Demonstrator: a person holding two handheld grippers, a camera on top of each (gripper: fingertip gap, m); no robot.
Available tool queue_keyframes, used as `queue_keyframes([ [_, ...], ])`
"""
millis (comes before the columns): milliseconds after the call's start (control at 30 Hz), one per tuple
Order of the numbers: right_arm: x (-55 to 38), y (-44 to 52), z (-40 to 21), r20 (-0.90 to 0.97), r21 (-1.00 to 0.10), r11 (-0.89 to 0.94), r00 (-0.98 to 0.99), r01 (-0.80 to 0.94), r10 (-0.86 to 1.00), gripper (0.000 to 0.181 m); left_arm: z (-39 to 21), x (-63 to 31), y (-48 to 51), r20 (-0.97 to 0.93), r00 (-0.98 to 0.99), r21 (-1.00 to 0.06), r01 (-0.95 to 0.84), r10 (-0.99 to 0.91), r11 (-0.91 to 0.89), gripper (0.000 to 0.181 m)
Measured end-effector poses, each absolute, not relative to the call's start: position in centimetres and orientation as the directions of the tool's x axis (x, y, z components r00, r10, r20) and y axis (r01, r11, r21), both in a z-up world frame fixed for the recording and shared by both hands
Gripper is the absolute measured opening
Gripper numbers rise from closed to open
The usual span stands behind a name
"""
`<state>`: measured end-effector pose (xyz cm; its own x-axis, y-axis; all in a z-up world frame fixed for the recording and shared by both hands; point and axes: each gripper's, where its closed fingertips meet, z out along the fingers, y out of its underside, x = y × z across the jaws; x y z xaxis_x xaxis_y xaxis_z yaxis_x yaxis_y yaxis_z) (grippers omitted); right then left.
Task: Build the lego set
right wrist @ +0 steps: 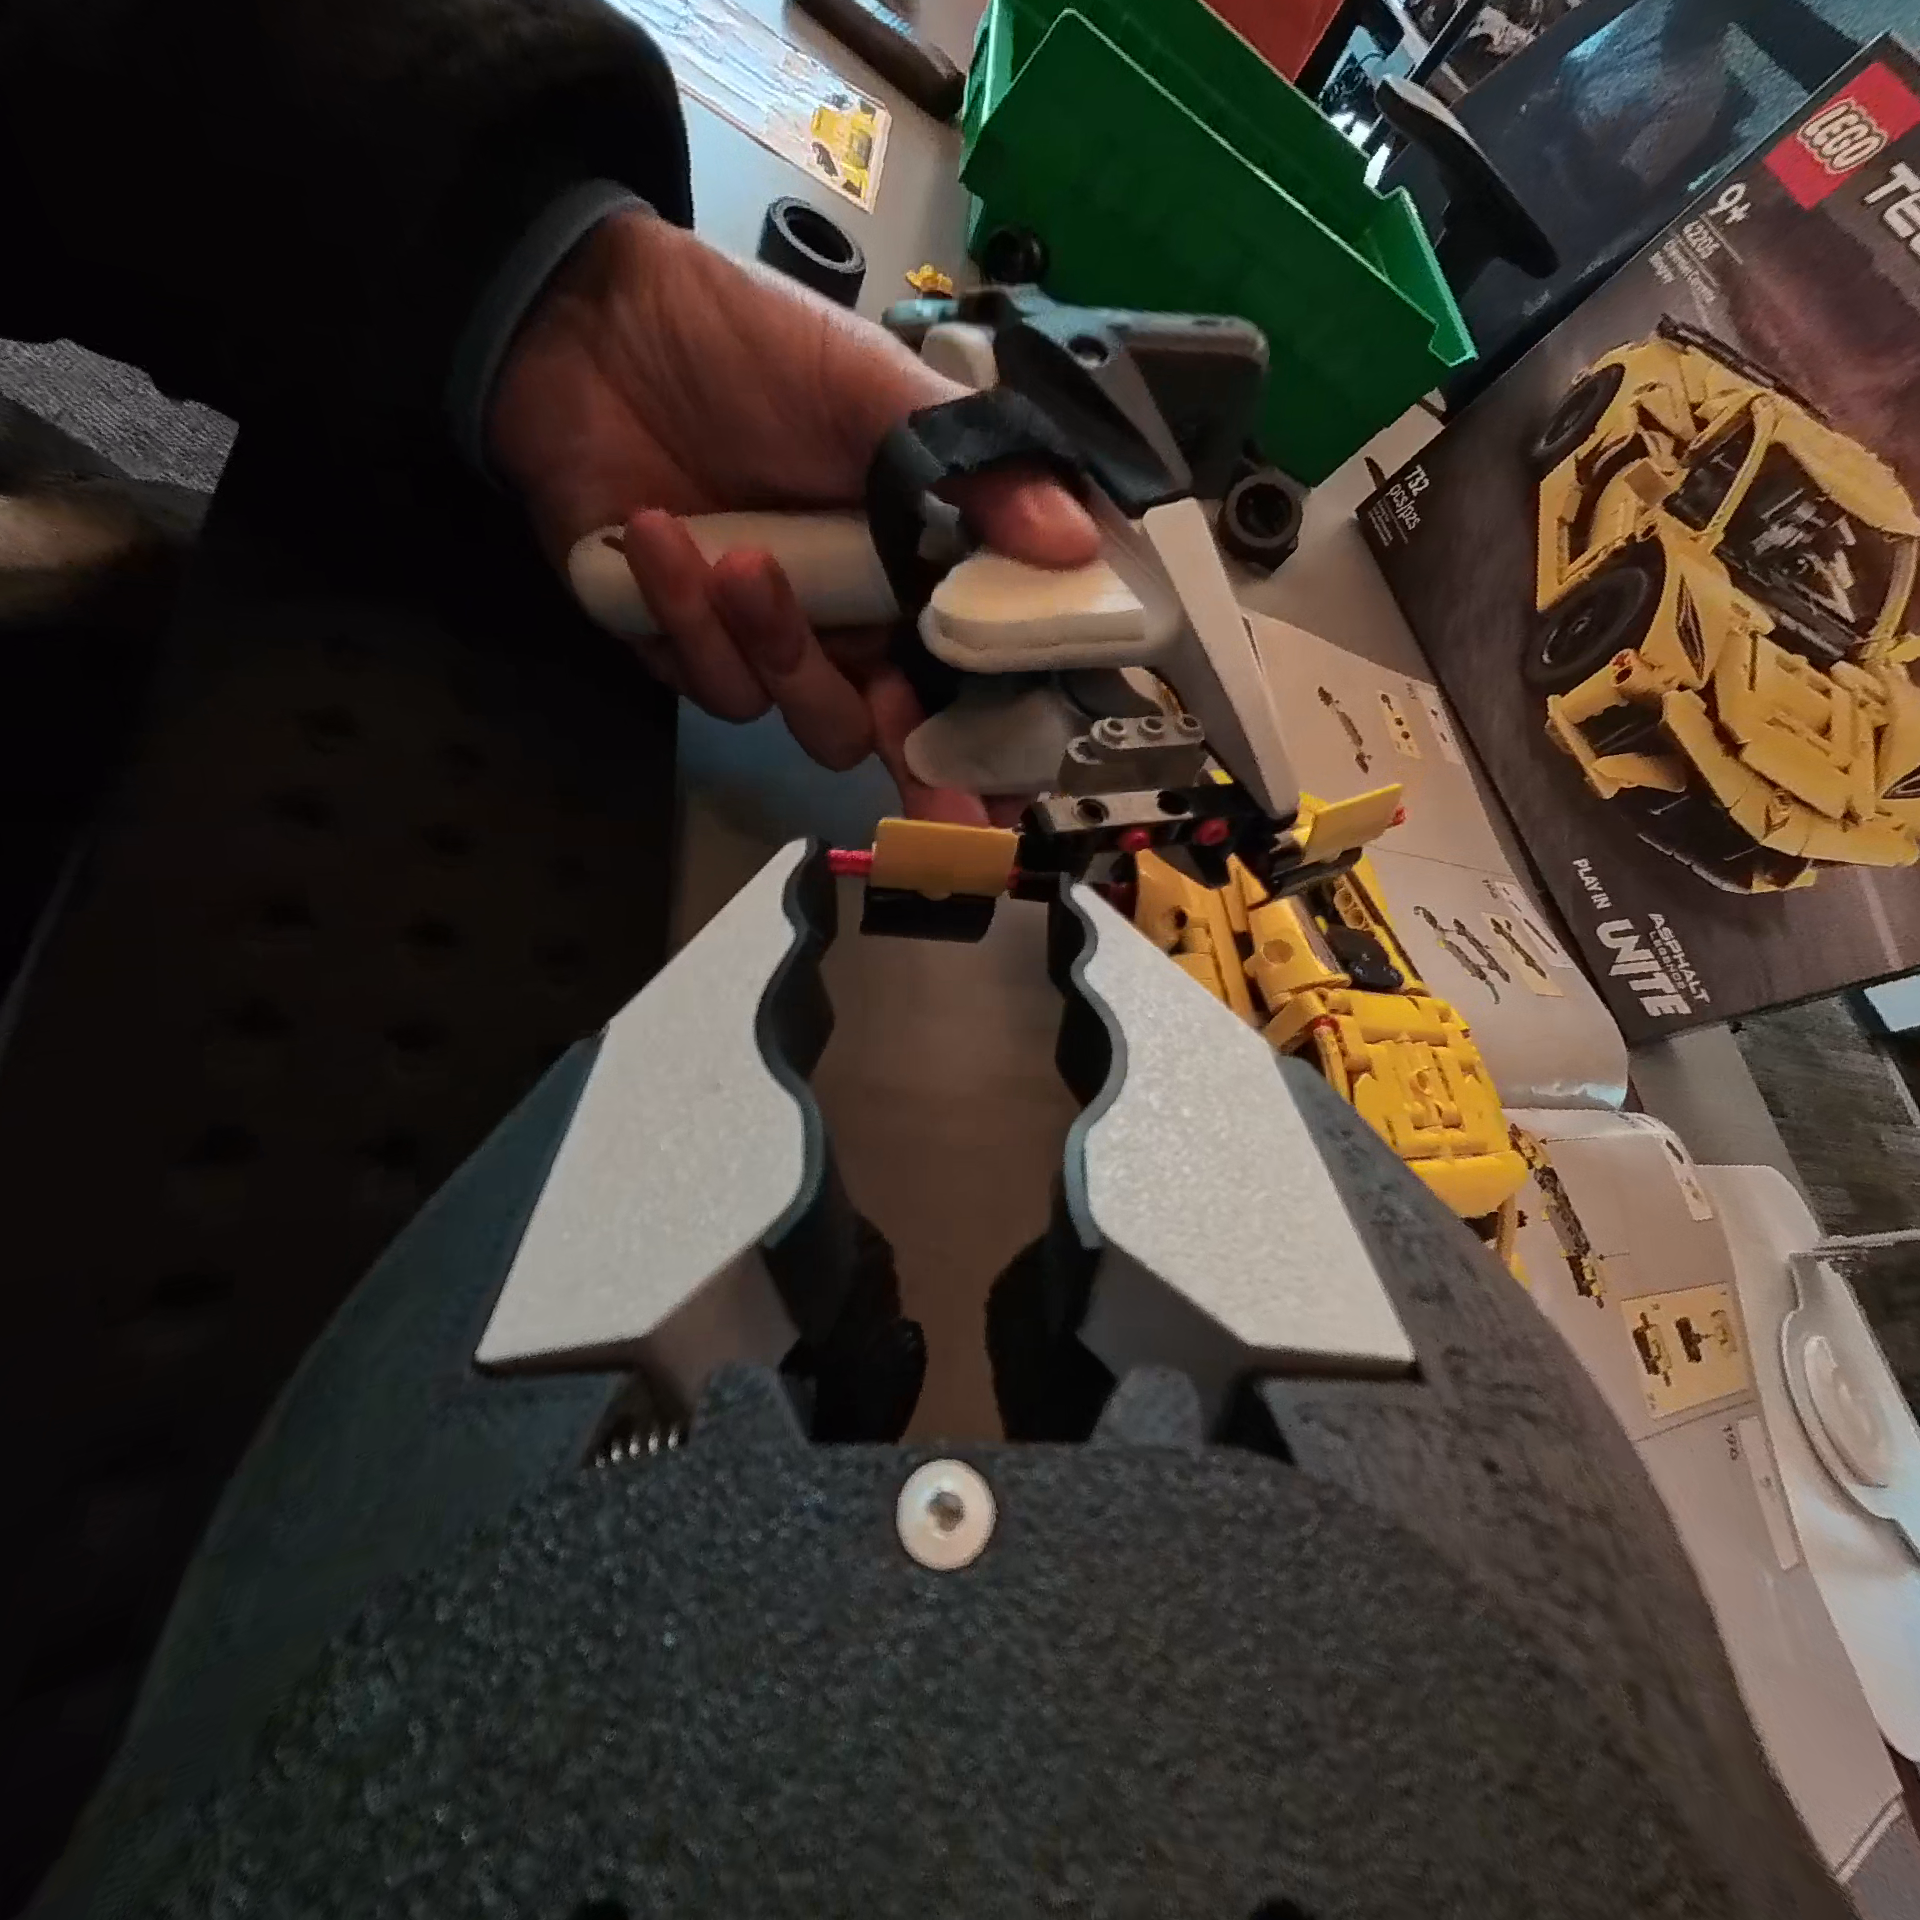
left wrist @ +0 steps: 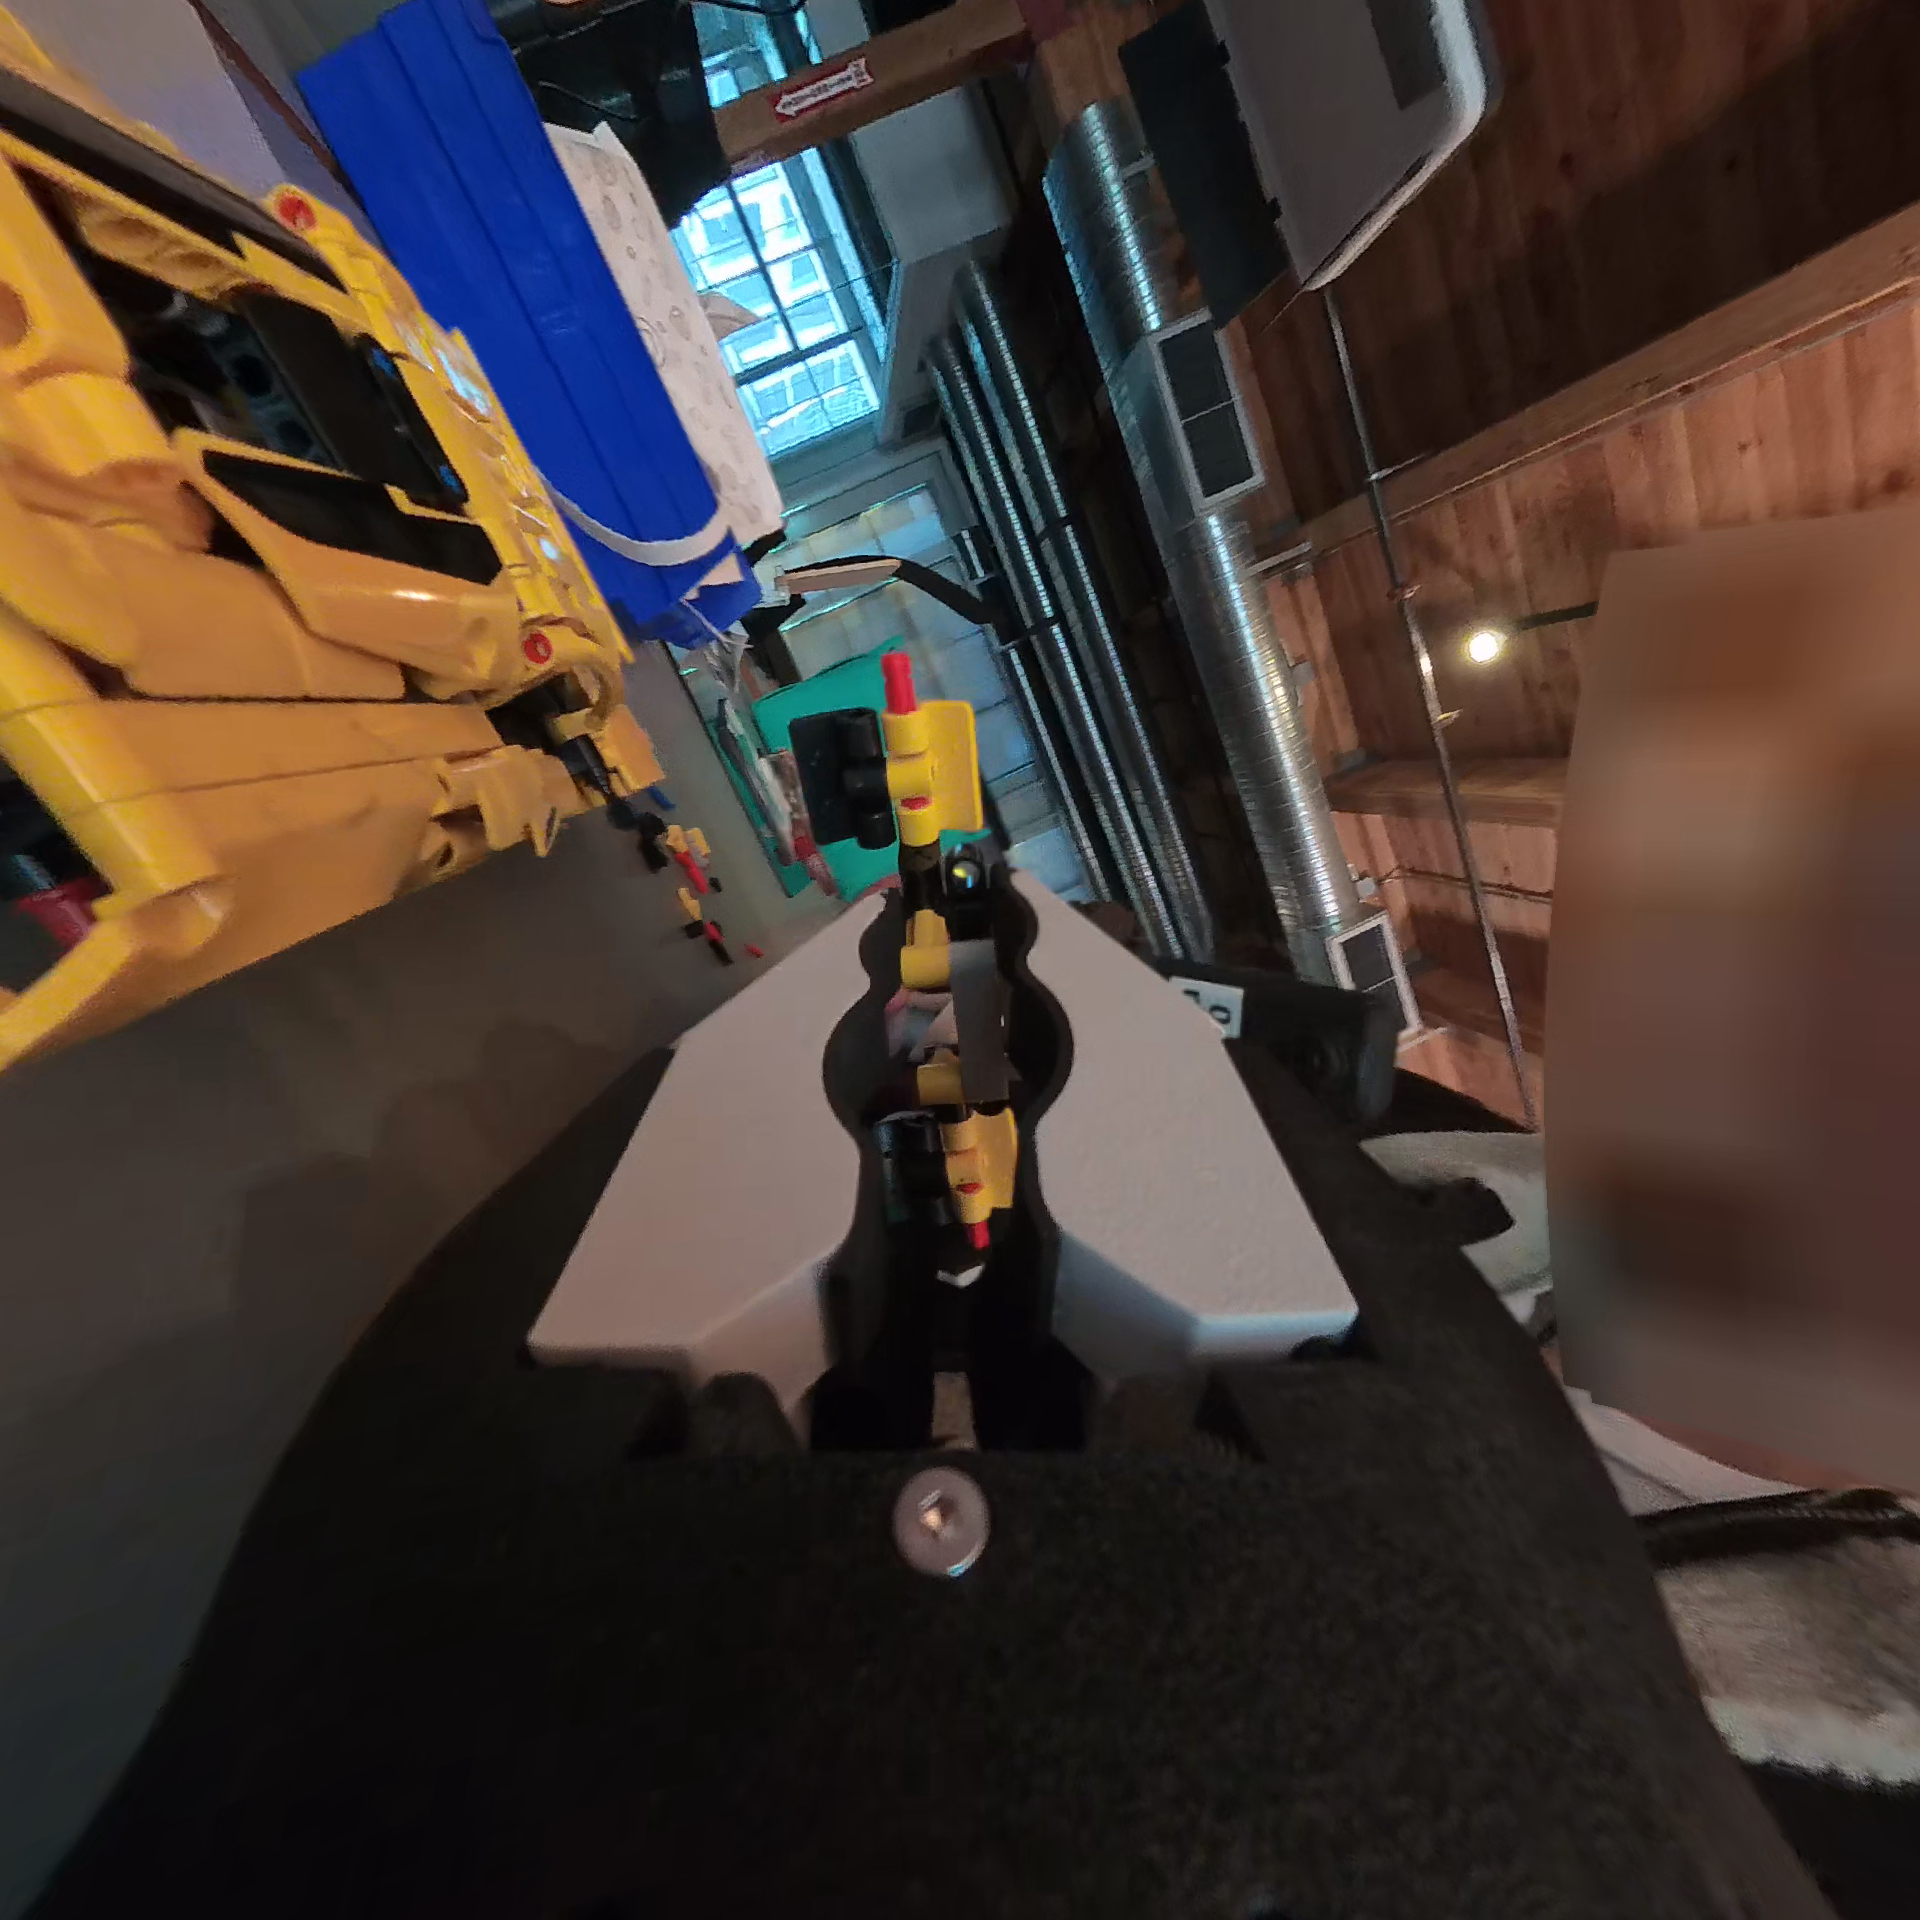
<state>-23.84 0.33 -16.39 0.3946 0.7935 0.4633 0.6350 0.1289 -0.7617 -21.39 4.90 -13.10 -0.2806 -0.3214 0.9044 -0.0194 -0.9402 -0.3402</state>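
Observation:
My left gripper is shut on a long yellow-and-black lego sub-assembly with red pins. The piece runs along between the fingers and sticks out past the tips. In the right wrist view a hand holds that left gripper up above the table, with the sub-assembly lying crosswise. My right gripper is open and empty. Its tips flank the sub-assembly's yellow end; I cannot tell whether they touch it. The yellow lego car lies on the table below, and also shows at the left of the left wrist view.
The lego box stands at the right, with the open instruction booklet in front of it. A green bin and black tyres are at the back. Small loose pieces lie beside the car, near a blue bin.

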Motion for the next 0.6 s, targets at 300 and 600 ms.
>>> queue_keyframes([
  [300,-22.1,0.9,-17.1,0.408,-0.772,0.067,0.412,0.632,0.815,0.032,-12.9,-22.1,4.9,0.841,-0.192,-0.511,0.025,-0.506,-0.859,0.016],
  [600,-21.6,0.1,-17.1,0.469,-0.716,0.126,0.34,0.687,0.815,0.034,-13.3,-22.3,4.8,0.825,-0.158,-0.553,-0.03,-0.543,-0.832,0.015],
])
